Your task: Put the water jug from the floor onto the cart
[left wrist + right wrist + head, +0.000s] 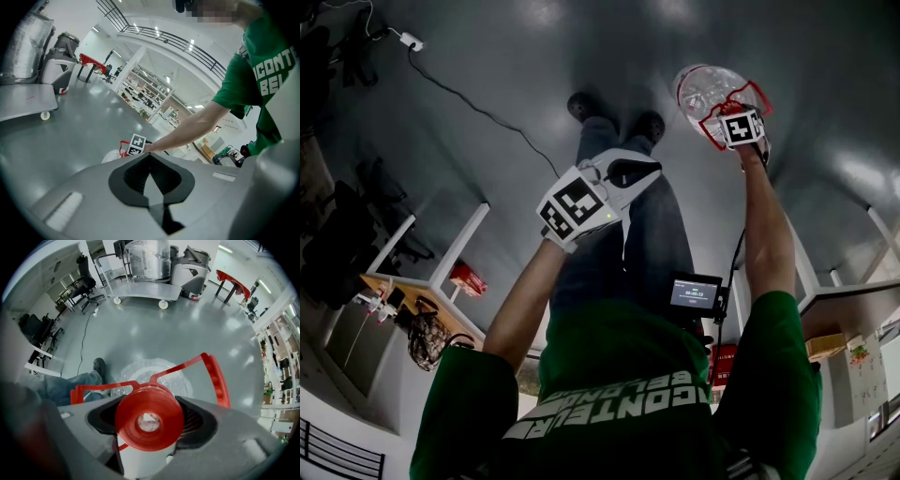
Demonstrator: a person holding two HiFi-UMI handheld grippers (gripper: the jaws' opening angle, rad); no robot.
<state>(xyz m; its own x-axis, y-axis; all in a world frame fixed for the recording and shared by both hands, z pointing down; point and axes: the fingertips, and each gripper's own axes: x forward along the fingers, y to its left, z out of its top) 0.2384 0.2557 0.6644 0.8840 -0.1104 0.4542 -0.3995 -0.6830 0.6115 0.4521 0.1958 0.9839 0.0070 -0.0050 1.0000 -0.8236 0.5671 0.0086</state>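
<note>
The clear water jug (705,87) stands on the grey floor just right of the person's feet. Its red cap (149,420) and red carry handle (218,376) fill the right gripper view. My right gripper (729,120) points straight down over the jug (154,373), and its jaws sit against both sides of the cap. My left gripper (626,174) hangs above the person's legs, left of the jug, shut with nothing in it (151,187). The flat grey cart (140,290) stands some way off across the floor and shows again in the left gripper view (23,101).
A tall wrapped load (145,256) stands on the cart's deck, with a floor-cleaning machine (190,263) behind it. A cable (469,103) runs over the floor to the left. Desks (422,281) and office chairs (37,329) line the left side. The person's shoes (581,105) are beside the jug.
</note>
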